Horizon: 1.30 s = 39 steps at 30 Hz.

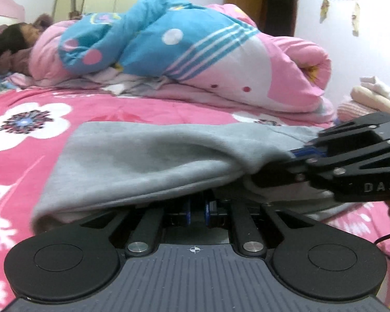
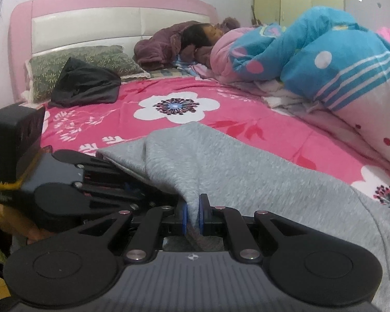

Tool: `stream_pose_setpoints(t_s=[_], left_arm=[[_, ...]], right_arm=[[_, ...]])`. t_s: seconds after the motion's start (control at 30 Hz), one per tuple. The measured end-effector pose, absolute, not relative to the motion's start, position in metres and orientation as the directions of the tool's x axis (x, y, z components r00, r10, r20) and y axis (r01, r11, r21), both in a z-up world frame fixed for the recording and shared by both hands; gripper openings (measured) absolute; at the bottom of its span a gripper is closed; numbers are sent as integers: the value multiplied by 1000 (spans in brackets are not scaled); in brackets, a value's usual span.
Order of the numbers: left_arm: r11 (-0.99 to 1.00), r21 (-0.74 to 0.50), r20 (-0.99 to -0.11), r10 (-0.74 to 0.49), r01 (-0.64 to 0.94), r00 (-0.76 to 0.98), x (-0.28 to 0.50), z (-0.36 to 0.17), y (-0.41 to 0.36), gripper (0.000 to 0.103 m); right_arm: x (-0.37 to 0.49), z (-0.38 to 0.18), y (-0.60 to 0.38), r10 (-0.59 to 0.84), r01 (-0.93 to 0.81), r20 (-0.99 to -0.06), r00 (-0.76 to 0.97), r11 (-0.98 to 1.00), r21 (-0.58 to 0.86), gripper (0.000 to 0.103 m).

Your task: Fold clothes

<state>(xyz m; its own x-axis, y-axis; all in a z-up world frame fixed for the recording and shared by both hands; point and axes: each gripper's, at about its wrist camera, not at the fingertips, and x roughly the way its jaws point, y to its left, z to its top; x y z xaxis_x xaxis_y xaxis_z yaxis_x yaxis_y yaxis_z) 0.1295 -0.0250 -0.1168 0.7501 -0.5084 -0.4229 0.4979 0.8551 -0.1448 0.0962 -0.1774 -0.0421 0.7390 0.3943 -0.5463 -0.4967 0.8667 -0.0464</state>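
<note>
My right gripper has its fingers closed on a pinched fold of the grey garment, which lies on the pink floral bed sheet. My left gripper sits under the cloth's edge, fingers nearly together; I cannot tell if they grip it. Rolled quilt lies behind.

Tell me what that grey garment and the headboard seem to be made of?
The grey garment looks like soft knit fleece or jersey, matte and slightly fuzzy, draping in loose folds where the right tool pinches it. The headboard has a glossy pink frame, probably painted wood or plastic, around white panels with a sheen like faux leather.
</note>
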Motion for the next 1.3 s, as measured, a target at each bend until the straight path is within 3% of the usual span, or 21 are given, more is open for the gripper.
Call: stream_pose_setpoints(t_s=[0.1, 0.37, 0.53, 0.67, 0.8, 0.97, 1.07, 1.17, 1.3], left_arm=[[863, -127, -423, -492, 488, 761, 127, -116, -23, 11], [884, -5, -447, -420, 467, 790, 108, -115, -11, 11], [876, 26, -490, -410, 482, 770, 96, -113, 7, 11], [837, -55, -484, -499, 544, 719, 86, -98, 30, 11], [798, -172, -412, -591, 578, 694, 84, -84, 45, 11], [781, -205, -332, -622, 590, 709, 99, -80, 23, 10], [781, -184, -353, -619, 596, 702, 111, -90, 2, 11], [835, -100, -459, -521, 542, 720, 124, -108, -15, 12], [839, -86, -460, -512, 537, 726, 122, -112, -14, 12]], right_arm=[[91, -45, -169, 365, -498, -534, 763, 858, -125, 9], [57, -77, -122, 226, -487, -468, 854, 664, -567, 9], [45, -104, -105, 190, -482, -454, 870, 518, -707, 9], [40, -120, -96, 168, -469, -442, 881, 432, -771, 10], [37, -133, -89, 140, -436, -414, 900, 352, -828, 10], [35, -141, -81, 108, -405, -391, 914, 298, -865, 11], [32, -142, -80, 100, -391, -379, 920, 291, -873, 12], [20, -135, -86, 112, -401, -386, 916, 300, -865, 17], [-4, -106, -112, 133, -455, -443, 887, 426, -782, 17]])
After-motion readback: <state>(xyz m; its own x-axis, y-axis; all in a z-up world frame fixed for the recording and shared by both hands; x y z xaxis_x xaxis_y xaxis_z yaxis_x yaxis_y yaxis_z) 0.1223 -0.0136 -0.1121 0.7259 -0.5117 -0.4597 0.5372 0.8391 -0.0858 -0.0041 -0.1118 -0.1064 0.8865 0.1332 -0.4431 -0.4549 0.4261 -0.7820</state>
